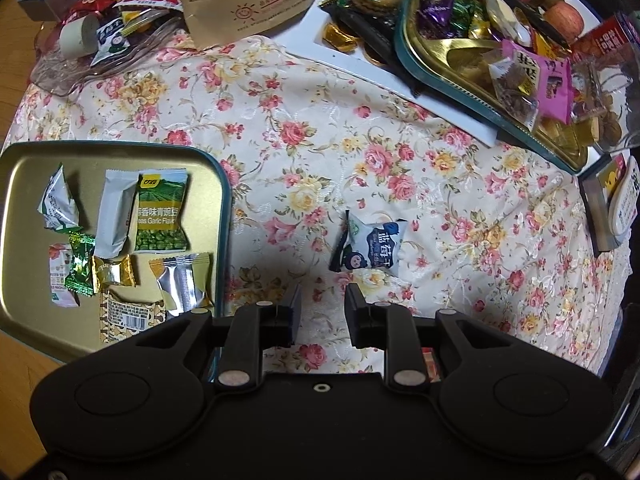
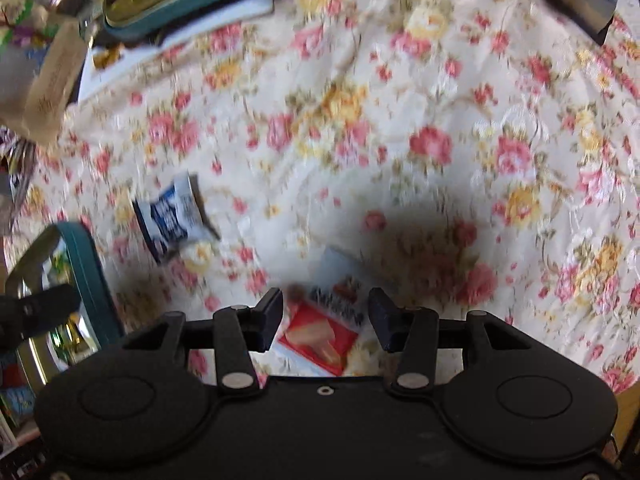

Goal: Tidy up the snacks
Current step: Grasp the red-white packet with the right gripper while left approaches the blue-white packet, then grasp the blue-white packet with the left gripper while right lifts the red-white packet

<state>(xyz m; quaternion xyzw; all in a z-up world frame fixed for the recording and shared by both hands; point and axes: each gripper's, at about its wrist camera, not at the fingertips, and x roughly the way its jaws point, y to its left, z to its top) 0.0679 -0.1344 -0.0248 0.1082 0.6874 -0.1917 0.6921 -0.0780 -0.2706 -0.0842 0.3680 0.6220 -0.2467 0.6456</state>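
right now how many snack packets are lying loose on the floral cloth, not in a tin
2: a blue and white packet near the cloth's middle, just beyond the left tool, and a red and white packet between the right tool's open fingers. Others may be hidden.

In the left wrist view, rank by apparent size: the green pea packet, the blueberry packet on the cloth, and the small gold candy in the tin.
1 and 2. Green pea packet and blueberry packet: too alike to rank.
3. Gold candy, clearly smallest.

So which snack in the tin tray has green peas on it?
The tall green packet, top right of the tray. It alone pictures peas; its neighbours are white, silver and gold.
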